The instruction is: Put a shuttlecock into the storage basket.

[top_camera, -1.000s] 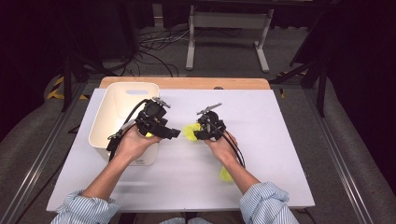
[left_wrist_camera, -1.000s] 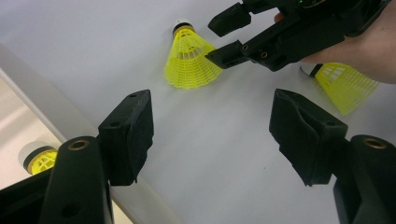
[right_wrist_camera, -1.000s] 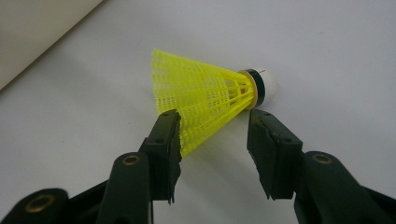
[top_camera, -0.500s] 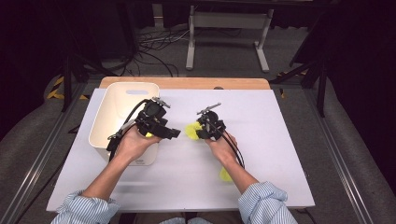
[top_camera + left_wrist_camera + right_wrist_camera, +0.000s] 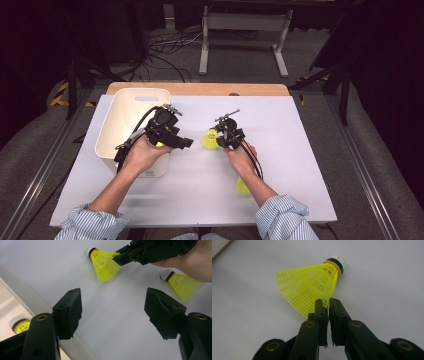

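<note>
Your right claw (image 5: 326, 303) has just been closing and it's now pinched down on the rim of the yellow shuttlecock (image 5: 312, 287), which lies on its side on the table (image 5: 280, 130), between your two hands and just right of the white bin (image 5: 117, 127). The bite looks thin though: only the very edge of the mesh skirt sits between the pads, so I'd lift slow and straight up, no wrist flick, or that net could slip out or buckle. Once it's off the table, carry it over the bin's rim and let go low so the cork end doesn't bounce it back out.

Your left claw (image 5: 112, 312) is hanging wide open with nothing in it, right at the bin's edge. Keep it clear of the drop path. There's a second shuttlecock (image 5: 182, 283) by your right hand, and one already in the bin (image 5: 20, 325).
</note>
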`<state>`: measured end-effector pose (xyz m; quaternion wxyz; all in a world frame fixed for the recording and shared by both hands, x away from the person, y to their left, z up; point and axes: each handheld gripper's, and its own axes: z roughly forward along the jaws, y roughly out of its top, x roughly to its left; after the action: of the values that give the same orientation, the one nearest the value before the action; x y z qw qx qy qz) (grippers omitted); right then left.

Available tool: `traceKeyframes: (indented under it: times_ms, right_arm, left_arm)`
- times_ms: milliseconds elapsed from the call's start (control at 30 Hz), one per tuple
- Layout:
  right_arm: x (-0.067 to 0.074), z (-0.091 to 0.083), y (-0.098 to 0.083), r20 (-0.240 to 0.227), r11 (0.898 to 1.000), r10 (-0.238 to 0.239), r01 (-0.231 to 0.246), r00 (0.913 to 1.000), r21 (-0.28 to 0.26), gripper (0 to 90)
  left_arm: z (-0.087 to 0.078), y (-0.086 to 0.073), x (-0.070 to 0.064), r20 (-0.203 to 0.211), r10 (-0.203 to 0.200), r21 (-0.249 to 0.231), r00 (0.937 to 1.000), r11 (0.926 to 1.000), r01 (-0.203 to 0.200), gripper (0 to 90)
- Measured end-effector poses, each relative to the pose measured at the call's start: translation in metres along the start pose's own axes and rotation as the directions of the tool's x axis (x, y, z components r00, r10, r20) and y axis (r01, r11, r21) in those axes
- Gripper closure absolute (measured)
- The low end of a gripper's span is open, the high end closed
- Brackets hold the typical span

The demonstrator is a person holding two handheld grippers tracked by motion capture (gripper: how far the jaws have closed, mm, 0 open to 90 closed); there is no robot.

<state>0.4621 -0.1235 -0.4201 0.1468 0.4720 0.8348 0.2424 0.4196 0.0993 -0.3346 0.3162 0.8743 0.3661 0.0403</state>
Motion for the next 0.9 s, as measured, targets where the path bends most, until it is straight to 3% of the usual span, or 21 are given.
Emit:
traceKeyframes:
  times_ms: [300, 900]
  right_arm:
    - [-0.004, -0.004, -0.001, 0.006, 1.0, 0.017, -0.017, 0.9998, -0.008, 89.5]
    - [-0.008, -0.031, -0.009, -0.021, 0.998, -0.024, 0.023, 0.9995, -0.053, 89.8]
  left_arm:
    - [0.0, 0.0, -0.001, -0.007, 0.002, -0.001, 1.0, 1.0, -0.002, 31.2]
    - [0.0, 0.001, -0.003, -0.023, 0.007, -0.012, 0.9997, 0.9999, -0.007, 31.6]
